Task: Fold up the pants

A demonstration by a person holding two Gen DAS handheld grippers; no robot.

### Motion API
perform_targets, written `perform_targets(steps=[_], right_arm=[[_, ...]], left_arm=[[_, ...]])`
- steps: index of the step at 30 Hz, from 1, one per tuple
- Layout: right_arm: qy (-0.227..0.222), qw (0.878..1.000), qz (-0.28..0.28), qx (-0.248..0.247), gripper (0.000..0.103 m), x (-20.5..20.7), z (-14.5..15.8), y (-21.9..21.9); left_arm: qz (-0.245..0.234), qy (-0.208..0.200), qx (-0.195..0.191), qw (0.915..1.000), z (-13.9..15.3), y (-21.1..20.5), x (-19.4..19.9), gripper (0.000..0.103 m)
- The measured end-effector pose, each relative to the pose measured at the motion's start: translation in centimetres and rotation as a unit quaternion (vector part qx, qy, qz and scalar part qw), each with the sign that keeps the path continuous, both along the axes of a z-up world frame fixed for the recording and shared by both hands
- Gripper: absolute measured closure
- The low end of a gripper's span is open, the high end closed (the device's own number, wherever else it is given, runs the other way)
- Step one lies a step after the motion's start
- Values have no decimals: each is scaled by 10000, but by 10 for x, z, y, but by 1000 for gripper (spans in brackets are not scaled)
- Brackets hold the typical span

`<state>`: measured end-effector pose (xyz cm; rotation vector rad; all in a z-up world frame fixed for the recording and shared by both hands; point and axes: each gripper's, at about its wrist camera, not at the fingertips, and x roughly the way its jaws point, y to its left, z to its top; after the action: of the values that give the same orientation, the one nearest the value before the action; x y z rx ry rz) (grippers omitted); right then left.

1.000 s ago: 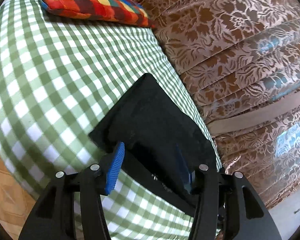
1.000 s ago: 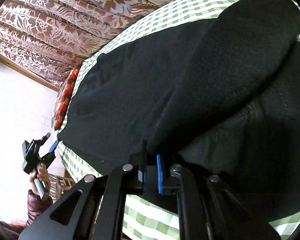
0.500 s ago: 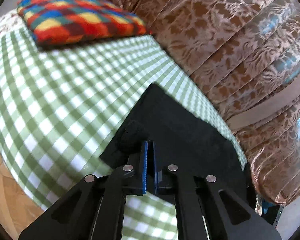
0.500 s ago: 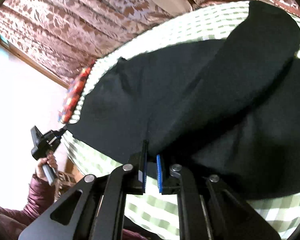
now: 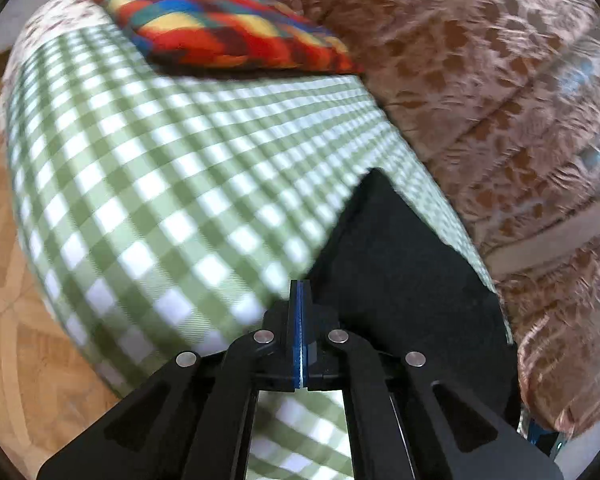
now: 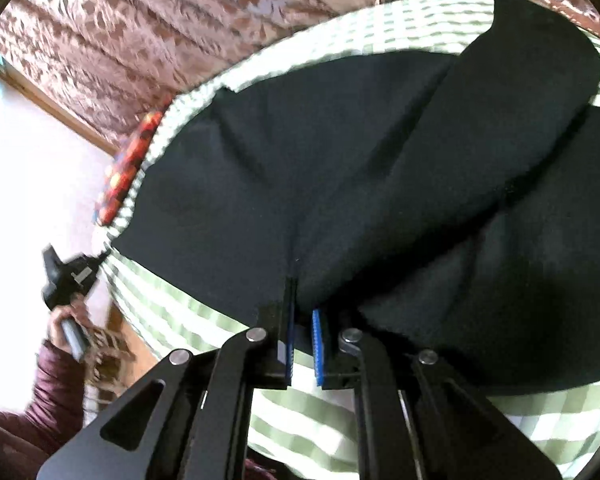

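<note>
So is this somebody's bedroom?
Probably a bedroom or living room at home: the pants lie on a checked sheet like a bed's, with a bright cushion and flowery brown curtains.

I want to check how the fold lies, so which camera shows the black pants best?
The right wrist view: the pants spread across it, one leg folded over. The left wrist view shows only one corner of them beside its gripper.
</note>
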<state>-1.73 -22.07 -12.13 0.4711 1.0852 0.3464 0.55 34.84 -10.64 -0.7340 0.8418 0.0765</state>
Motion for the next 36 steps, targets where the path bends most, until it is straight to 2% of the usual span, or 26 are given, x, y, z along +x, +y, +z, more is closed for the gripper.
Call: perform_targets(steps=[2,6,8,9,10,14,15,16,17,22,27,30,32,34,36], right_arm=[[28,10000,-25,44,97,1,-5,-2],[24,10000,46,3,97,2,-6,-2],[21,10000,41,38,97,1,-6,-3],[17,10000,28,57,97,0,-7,-4],[18,10000,20,75,97,0,-7,-4],[45,9998,-11,179,97,1,-8,-5],[48,9998,-15,181,97,1,-8,-5],[44,9998,-18,182,97,1,-7,-6],[40,9998,-24,197,97,1,-6,-6],[-159,9996,87,194,96,-6,6,-8],[7,9996,69,274,97,-1,-11,-9],[8,9995,82,304,95,0,-9,-10],[55,9988,119,463,87,-1,-6,-15],[34,9987,206,461,57,-5,4,-22],[-55,9990,166,422,42,-11,20,-37]], left_arm=[[86,-117,-2,9999,6,3,-5,103],[53,-190,-303,9993,19,-2,-4,102],[0,-121,-603,9981,21,-8,2,78],[-14,-114,-770,9970,20,-11,3,56],[-17,-121,-889,9960,20,-15,5,51],[45,160,-555,9983,18,-29,18,52],[77,190,-483,9986,18,-31,21,65],[96,227,-330,9992,18,-34,24,89],[32,182,-233,9996,19,-36,26,96],[-38,-179,129,9997,35,-36,20,99],[-98,230,379,9990,10,-32,18,99],[-18,288,285,9992,0,-30,17,98],[53,335,268,9991,3,-29,17,97],[127,363,335,9987,12,-30,16,88],[249,258,773,9964,29,-34,13,87]])
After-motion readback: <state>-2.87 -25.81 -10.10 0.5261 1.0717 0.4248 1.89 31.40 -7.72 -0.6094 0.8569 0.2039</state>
